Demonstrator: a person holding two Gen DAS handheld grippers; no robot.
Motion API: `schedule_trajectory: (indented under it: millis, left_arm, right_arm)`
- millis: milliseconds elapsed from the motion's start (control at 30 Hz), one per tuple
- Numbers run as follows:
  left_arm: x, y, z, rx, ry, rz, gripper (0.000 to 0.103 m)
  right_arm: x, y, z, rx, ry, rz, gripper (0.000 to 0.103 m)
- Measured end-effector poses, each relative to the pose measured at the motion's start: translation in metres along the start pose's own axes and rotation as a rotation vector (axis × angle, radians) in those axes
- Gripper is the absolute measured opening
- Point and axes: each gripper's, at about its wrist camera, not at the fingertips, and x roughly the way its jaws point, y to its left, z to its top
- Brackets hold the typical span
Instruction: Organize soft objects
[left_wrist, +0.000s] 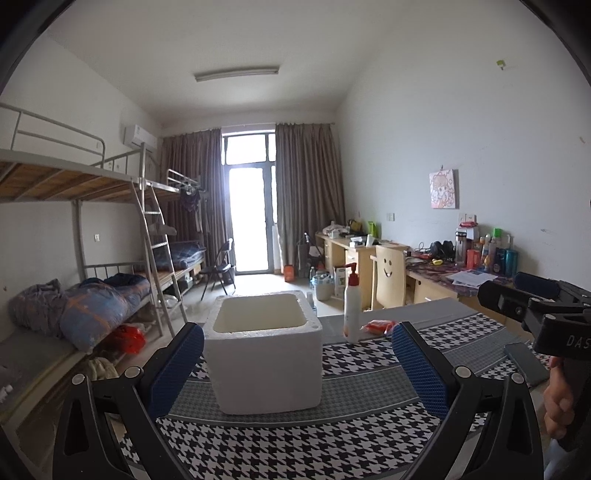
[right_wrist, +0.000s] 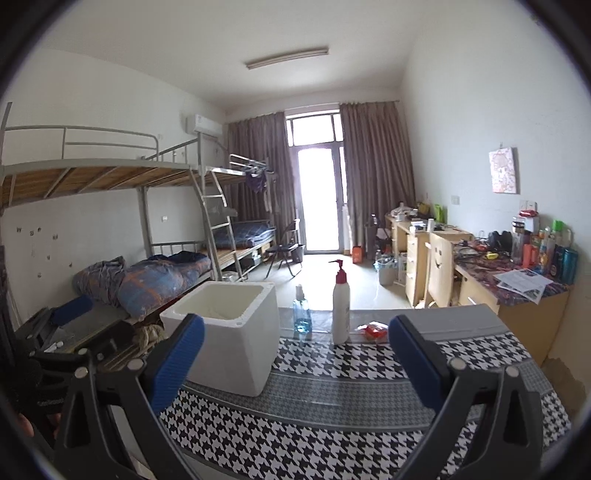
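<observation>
A white foam box (left_wrist: 264, 354) stands open-topped on the houndstooth tablecloth (left_wrist: 295, 443); it also shows in the right wrist view (right_wrist: 229, 332). A small red soft packet (left_wrist: 378, 326) lies behind it to the right, also in the right wrist view (right_wrist: 375, 330). My left gripper (left_wrist: 295, 365) is open and empty, fingers either side of the box, still short of it. My right gripper (right_wrist: 295, 362) is open and empty, to the right of the box. The right gripper's body shows in the left wrist view (left_wrist: 535, 310).
A white pump bottle with a red top (right_wrist: 340, 310) stands beside the packet, and a blue spray bottle (right_wrist: 302, 312) stands left of it. Bunk beds (right_wrist: 110, 221) run along the left wall. Desks (right_wrist: 517, 280) with clutter line the right wall.
</observation>
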Motion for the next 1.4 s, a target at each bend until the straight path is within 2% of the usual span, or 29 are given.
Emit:
schedule_trajectory:
  millis: [300, 433, 633, 967, 1133, 1400]
  left_arm:
    - [-0.017, -0.004, -0.019, -0.022, -0.024, -0.009, 0.102]
    - [-0.02, -0.007, -0.028, -0.022, -0.02, -0.022, 0.102]
    - [-0.029, -0.008, -0.039, -0.02, -0.029, -0.034, 0.102]
    - [-0.036, -0.007, -0.05, -0.023, -0.026, -0.034, 0.102]
    - [-0.037, -0.005, -0.055, -0.02, -0.018, -0.038, 0.102]
    - [-0.035, -0.001, -0.062, -0.023, 0.008, -0.051, 0.102]
  right_arm:
    - [-0.033, 0.009, -0.024, -0.001, -0.075, -0.038, 0.102]
    - [-0.039, 0.009, -0.035, 0.024, -0.048, -0.037, 0.102]
    - [-0.052, 0.016, -0.05, -0.032, -0.059, -0.118, 0.102]
    - [-0.058, 0.019, -0.069, -0.011, -0.049, -0.084, 0.102]
    - [-0.063, 0.023, -0.074, -0.044, -0.084, -0.115, 0.102]
    - [-0.056, 0.023, -0.088, -0.03, -0.041, -0.094, 0.102]
